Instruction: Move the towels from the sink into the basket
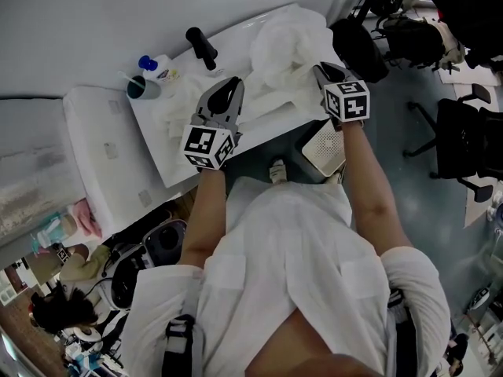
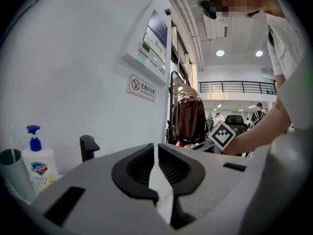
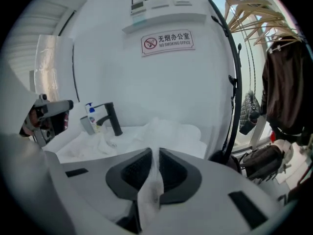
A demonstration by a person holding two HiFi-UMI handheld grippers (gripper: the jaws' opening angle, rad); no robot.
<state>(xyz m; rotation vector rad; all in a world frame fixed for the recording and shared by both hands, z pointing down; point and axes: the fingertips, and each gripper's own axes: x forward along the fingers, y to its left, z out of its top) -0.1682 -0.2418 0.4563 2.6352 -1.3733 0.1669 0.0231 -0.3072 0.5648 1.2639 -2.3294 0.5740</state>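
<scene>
Right claw clenched on white towel, left claw likewise, towel stretched crosswise between them over sink

A plain white wall is filling the left and centre of both gripper views, carrying a red no-smoking sign under a wall panel. At the right gripper view's right edge, daylight is streaming past a black rack of hangers and a dark coat. Ceiling lights are glowing above a railed balcony. Black office chairs are standing on the grey floor at the head view's right.
</scene>
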